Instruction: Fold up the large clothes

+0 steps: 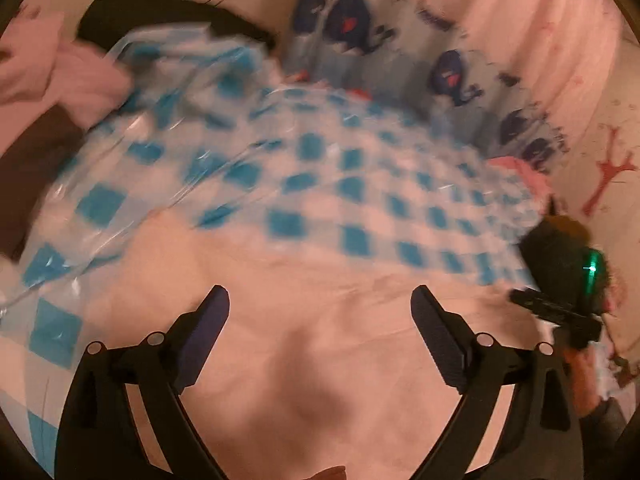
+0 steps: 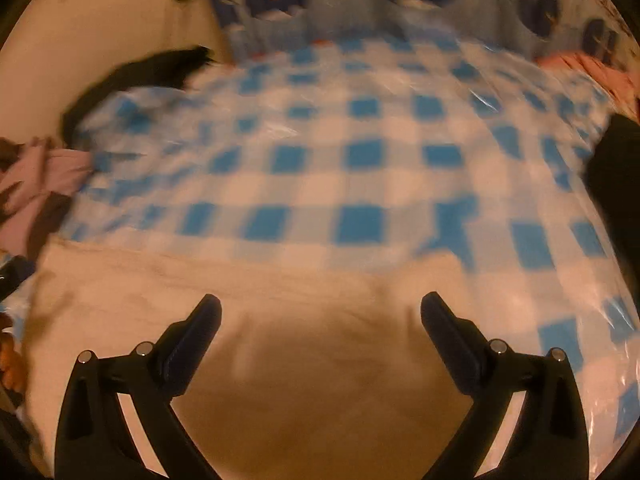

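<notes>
A large pale pink garment (image 1: 304, 344) lies spread flat on the blue-and-white checked cover (image 1: 320, 168) of a bed. My left gripper (image 1: 320, 300) hovers open just above the garment, with nothing between its fingers. In the right wrist view the same pale garment (image 2: 320, 360) fills the foreground, its far edge lying on the checked cover (image 2: 360, 152). My right gripper (image 2: 320, 306) is open over it and holds nothing. The right gripper's body (image 1: 560, 276), with a green light, shows at the garment's right side in the left wrist view. Both views are motion-blurred.
A black garment (image 1: 160, 16), a pink one (image 1: 60, 76) and a brown one (image 1: 32, 160) are heaped at the far left. A whale-print cloth (image 1: 400, 52) and a pink blanket (image 1: 540, 20) lie at the back. The cover looks glossy, like plastic.
</notes>
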Tool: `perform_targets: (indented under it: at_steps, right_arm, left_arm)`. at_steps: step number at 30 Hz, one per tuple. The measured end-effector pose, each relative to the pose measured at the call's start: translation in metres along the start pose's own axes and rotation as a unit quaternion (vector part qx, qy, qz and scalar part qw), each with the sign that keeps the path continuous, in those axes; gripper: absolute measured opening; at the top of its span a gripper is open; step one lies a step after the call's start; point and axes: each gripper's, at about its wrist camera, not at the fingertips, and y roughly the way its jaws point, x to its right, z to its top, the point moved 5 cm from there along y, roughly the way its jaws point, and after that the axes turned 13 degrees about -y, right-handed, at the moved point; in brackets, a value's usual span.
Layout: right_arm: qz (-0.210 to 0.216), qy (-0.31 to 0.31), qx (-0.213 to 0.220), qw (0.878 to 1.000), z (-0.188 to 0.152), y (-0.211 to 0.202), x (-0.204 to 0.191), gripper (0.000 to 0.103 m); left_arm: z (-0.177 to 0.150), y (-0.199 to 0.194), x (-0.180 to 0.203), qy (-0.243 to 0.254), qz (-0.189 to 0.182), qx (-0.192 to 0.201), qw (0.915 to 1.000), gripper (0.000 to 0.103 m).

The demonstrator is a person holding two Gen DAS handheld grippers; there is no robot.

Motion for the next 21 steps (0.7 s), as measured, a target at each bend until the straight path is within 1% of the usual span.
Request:
perform_targets:
  at_steps: [1,2,3,4,5,7,8,9,10,11,12,13,14,15,16,17,18,19,20,21]
  right_arm:
    - [-0.006,0.009,-0.021,1.0,-0.009,0.018,0.008,0.096]
    - [0.007,0.024,-0.041,0.999,-0.028,0.041,0.018,0.098]
    - [0.043,0.053,-0.019,0.997,-0.036,0.044,0.028,0.097]
    - [0.046,0.073,-0.002,0.996,-0.037,0.04,0.035,0.096]
    - [0.045,0.071,-0.007,0.996,-0.037,0.042,0.034,0.096]
    - [0.041,0.053,-0.029,0.997,-0.035,0.039,0.031,0.096]
    - [0.031,0.049,-0.031,0.998,-0.031,0.026,0.032,0.096]
    - [0.022,0.055,-0.008,0.998,-0.028,0.005,0.032,0.096]
    - [0.032,0.054,0.03,0.998,-0.024,-0.022,0.026,0.096]
    - [0.036,0.042,0.055,0.997,-0.018,-0.037,0.017,0.096]
    - [0.036,0.012,0.08,0.996,-0.016,-0.061,0.002,0.096]
    - [0.043,-0.022,0.099,0.994,-0.016,-0.081,-0.019,0.096]
    - [0.051,-0.049,0.112,0.991,-0.019,-0.093,-0.037,0.096]
    - [0.057,-0.075,0.119,0.988,-0.025,-0.1,-0.053,0.096]
    - [0.059,-0.105,0.117,0.986,-0.032,-0.102,-0.07,0.096]
    - [0.051,-0.145,0.102,0.983,-0.044,-0.093,-0.089,0.096]
    - [0.043,-0.172,0.081,0.981,-0.057,-0.076,-0.1,0.096]
    - [0.036,-0.186,0.052,0.981,-0.075,-0.052,-0.105,0.098]
    - [0.065,-0.166,0.058,0.982,-0.088,-0.032,-0.102,0.098]
    - [0.071,-0.154,0.07,0.983,-0.091,-0.033,-0.099,0.098]
  left_arm:
    - [-0.007,0.018,-0.02,-0.016,0.017,-0.016,0.9996,0.088]
    - [-0.021,0.044,-0.045,-0.047,-0.006,-0.05,0.9976,0.085]
    - [-0.024,0.048,-0.059,-0.078,-0.037,-0.054,0.9948,0.081]
    - [-0.022,0.048,-0.064,-0.095,-0.045,-0.048,0.9933,0.079]
    - [-0.02,0.047,-0.066,-0.1,-0.046,-0.047,0.9927,0.079]
    - [-0.017,0.042,-0.062,-0.08,-0.016,-0.05,0.9954,0.079]
    - [-0.013,0.034,-0.061,-0.076,0.004,-0.041,0.9962,0.079]
    - [-0.01,0.011,-0.056,-0.093,-0.003,-0.017,0.9955,0.079]
    - [-0.009,-0.007,-0.052,-0.1,-0.029,-0.005,0.9945,0.08]
    - [-0.011,-0.03,-0.04,-0.093,-0.047,0.015,0.9945,0.082]
    - [-0.015,-0.045,-0.031,-0.08,-0.053,0.032,0.9949,0.087]
    - [-0.025,-0.063,-0.019,-0.058,-0.062,0.053,0.995,0.089]
    - [-0.029,-0.07,-0.014,-0.046,-0.066,0.059,0.995,0.09]
    - [-0.041,-0.072,-0.006,-0.024,-0.065,0.058,0.9959,0.09]
    - [-0.05,-0.072,-0.005,-0.008,-0.057,0.054,0.9969,0.09]
    - [-0.062,-0.061,-0.007,0.008,-0.042,0.042,0.9982,0.09]
    - [-0.067,-0.054,-0.015,0.009,-0.029,0.029,0.9991,0.09]
    - [-0.077,-0.035,-0.029,0.005,-0.006,0.008,0.9999,0.09]
    - [-0.085,-0.021,-0.039,0.003,-0.028,-0.008,0.9996,0.09]
    - [-0.089,-0.027,-0.047,0.002,-0.035,-0.009,0.9993,0.09]
